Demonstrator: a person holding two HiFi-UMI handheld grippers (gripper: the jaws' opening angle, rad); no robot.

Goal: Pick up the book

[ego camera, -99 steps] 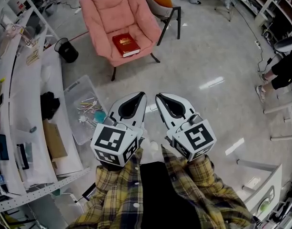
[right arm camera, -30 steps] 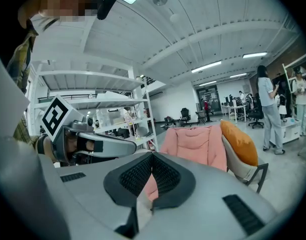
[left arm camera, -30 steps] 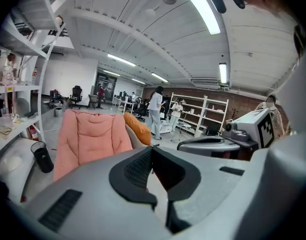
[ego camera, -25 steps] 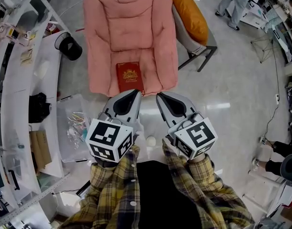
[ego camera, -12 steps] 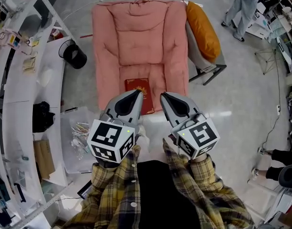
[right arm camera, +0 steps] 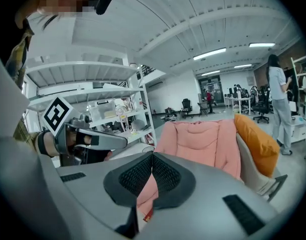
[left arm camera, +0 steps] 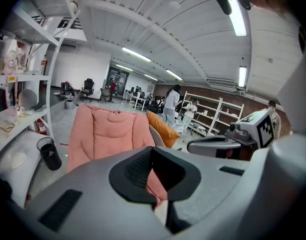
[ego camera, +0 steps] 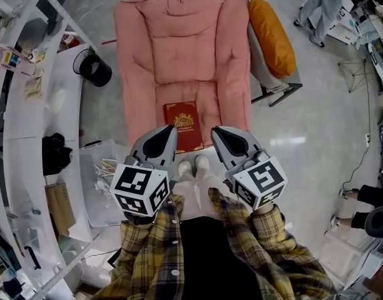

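**A:** Where is the book?

**B:** The red book (ego camera: 183,125) lies flat, cover up, on the seat of the pink armchair (ego camera: 179,49), close to its front edge.

**A:** And the grippers?

**B:** The left gripper (ego camera: 168,130) has its jaws together on nothing, with its tip by the book's near left corner. The right gripper (ego camera: 215,130) is closed and empty too, just right of the book.

**A:** Around that?

**B:** An orange cushion (ego camera: 272,33) sits beside the armchair on one side and a black bin (ego camera: 95,69) on the other.

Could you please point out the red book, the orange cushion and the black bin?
red book (ego camera: 184,124): head view, middle of its cover.
orange cushion (ego camera: 272,33): head view, middle of its surface.
black bin (ego camera: 95,71): head view, its dark top.
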